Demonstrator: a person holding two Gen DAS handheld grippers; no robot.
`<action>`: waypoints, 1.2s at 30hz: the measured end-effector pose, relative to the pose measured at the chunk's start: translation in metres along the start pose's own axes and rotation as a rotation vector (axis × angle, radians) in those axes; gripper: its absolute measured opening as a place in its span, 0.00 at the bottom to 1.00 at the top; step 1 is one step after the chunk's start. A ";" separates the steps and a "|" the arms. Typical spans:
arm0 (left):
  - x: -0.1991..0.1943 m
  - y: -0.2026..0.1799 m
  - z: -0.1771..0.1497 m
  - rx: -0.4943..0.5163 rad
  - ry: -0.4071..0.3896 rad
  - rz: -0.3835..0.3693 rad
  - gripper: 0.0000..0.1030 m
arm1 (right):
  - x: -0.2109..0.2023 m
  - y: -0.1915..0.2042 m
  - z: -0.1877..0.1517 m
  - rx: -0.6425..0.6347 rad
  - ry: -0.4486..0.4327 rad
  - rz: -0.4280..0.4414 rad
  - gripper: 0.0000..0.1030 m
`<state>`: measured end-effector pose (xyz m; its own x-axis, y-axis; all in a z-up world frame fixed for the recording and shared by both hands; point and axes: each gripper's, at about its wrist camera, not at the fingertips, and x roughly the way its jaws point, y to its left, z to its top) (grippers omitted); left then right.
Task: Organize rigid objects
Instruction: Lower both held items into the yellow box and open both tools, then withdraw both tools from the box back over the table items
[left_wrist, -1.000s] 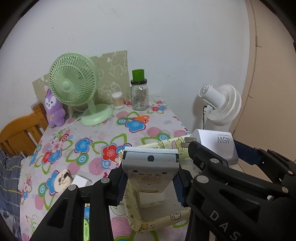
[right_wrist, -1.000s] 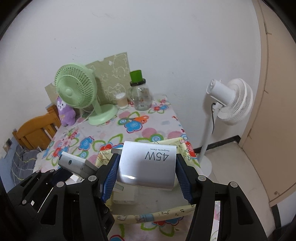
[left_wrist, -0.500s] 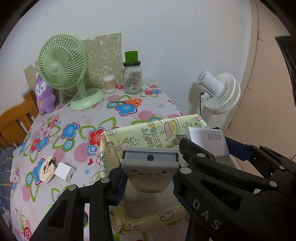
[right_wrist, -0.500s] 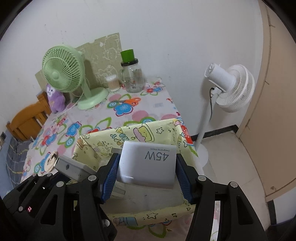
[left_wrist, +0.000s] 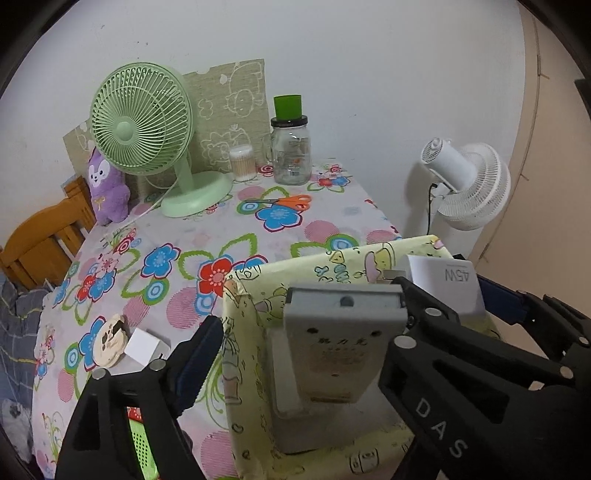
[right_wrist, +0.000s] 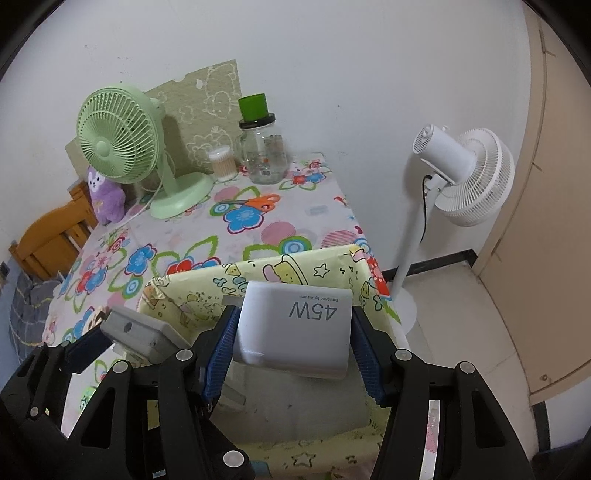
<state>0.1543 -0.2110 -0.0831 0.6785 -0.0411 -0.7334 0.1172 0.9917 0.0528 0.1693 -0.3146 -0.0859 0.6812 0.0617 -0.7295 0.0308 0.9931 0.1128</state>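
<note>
Left gripper (left_wrist: 306, 354) angled downward, jaws opening. Right gripper (right_wrist: 291, 343) angled downward beside it, jaws clamped.

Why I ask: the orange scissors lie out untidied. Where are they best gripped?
Grip the orange scissors across their handle loops, coming from above: they lie flat on the table, and the loops are the thickest part.

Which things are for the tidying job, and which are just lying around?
For the job:
- yellow box
- white charger
- grey gadget
- small white plug

Just lying around:
- green fan
- purple plush toy
- glass jar
- scissors
</note>
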 end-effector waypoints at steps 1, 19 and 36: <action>0.002 0.000 0.002 0.001 -0.001 0.004 0.88 | 0.002 0.000 0.001 0.002 -0.001 -0.003 0.61; 0.016 -0.001 0.010 0.017 -0.003 0.000 0.90 | 0.015 -0.001 0.011 -0.011 -0.023 -0.032 0.73; -0.002 0.005 0.003 0.039 -0.013 -0.019 0.94 | -0.002 0.009 0.001 0.004 -0.033 -0.027 0.88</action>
<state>0.1551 -0.2065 -0.0793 0.6853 -0.0617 -0.7256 0.1581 0.9852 0.0656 0.1689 -0.3065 -0.0823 0.7041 0.0315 -0.7094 0.0525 0.9940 0.0962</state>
